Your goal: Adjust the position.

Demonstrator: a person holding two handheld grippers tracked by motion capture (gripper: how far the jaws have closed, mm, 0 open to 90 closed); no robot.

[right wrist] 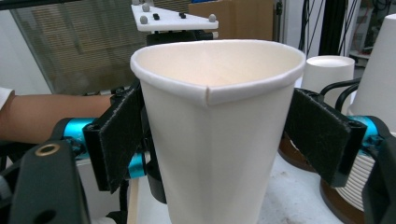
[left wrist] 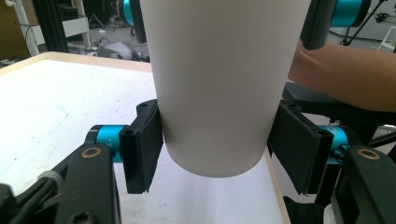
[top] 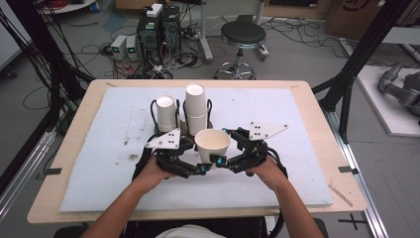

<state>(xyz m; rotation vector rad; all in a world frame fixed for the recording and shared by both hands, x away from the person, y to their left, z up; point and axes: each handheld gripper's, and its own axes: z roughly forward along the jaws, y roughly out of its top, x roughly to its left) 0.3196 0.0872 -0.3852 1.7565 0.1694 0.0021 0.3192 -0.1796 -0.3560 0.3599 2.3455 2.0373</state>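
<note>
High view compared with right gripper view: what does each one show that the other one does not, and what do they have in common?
High view: the whole white mat and a black stool on the floor behind the table. Right gripper view: seen close, the small fold in the rim of the open paper cup. Shared: that cup, and the upturned cups standing behind it.

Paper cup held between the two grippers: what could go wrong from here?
The paper cup is gripped by both the left gripper low down and the right gripper near the rim, which looks squeezed out of round; it might crumple. Swinging it could also knock over the cup stacks just behind.
</note>
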